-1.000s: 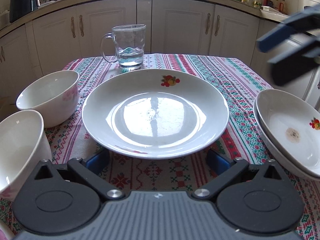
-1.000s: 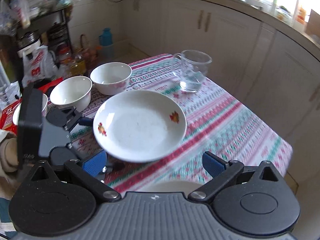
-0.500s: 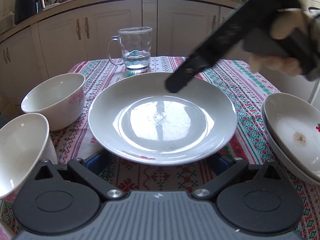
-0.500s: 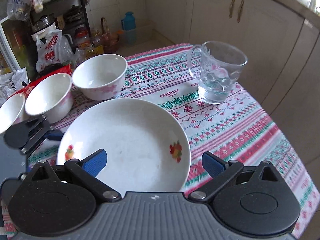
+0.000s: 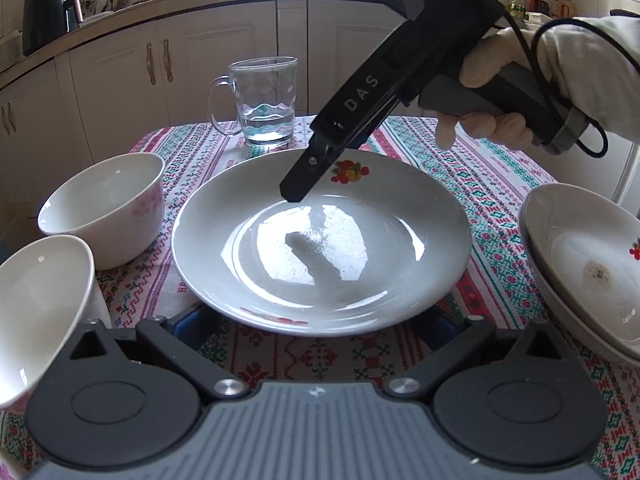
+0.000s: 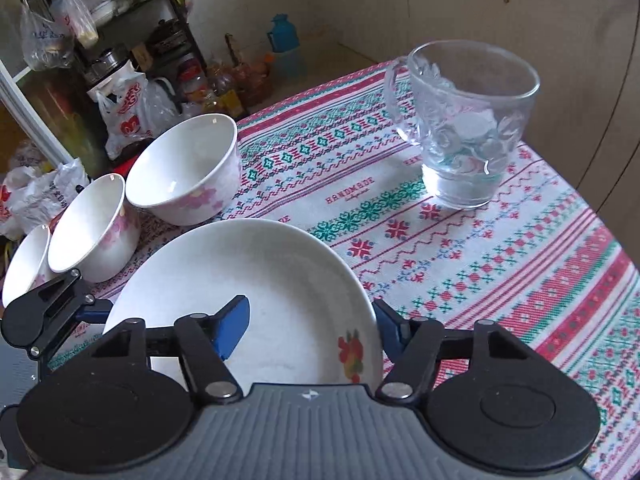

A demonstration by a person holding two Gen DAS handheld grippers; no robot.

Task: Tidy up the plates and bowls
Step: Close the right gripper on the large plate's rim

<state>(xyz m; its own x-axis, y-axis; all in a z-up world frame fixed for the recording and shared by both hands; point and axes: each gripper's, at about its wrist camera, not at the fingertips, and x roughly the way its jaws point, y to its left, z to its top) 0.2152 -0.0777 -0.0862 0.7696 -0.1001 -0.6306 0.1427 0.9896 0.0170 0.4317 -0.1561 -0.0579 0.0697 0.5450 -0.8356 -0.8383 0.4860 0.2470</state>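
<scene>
A white plate with a fruit print point(image 5: 320, 240) lies on the patterned tablecloth; it also shows in the right wrist view point(image 6: 288, 300). My left gripper point(image 5: 316, 320) is open, its blue fingers mostly hidden under the plate's near rim. My right gripper point(image 6: 312, 324) is open, straddling the far rim: one blue finger point(image 6: 232, 326) over the plate's inside, the other point(image 6: 390, 328) outside. It reaches in from the upper right in the left wrist view point(image 5: 304, 176). White bowls with pink flowers point(image 5: 108, 204) point(image 5: 36, 312) stand left. Stacked plates point(image 5: 588, 264) sit right.
A glass mug with some water point(image 5: 266, 104) stands behind the plate, also in the right wrist view point(image 6: 468, 128). A third bowl point(image 6: 24, 264) shows at the table's left edge. Kitchen cabinets point(image 5: 200, 64) lie beyond the table; bags and shelves point(image 6: 120, 80) stand on the floor side.
My right gripper has come down from the upper right to the plate's far rim, its fingers now either side of the rim. My left gripper has stayed at the near rim.
</scene>
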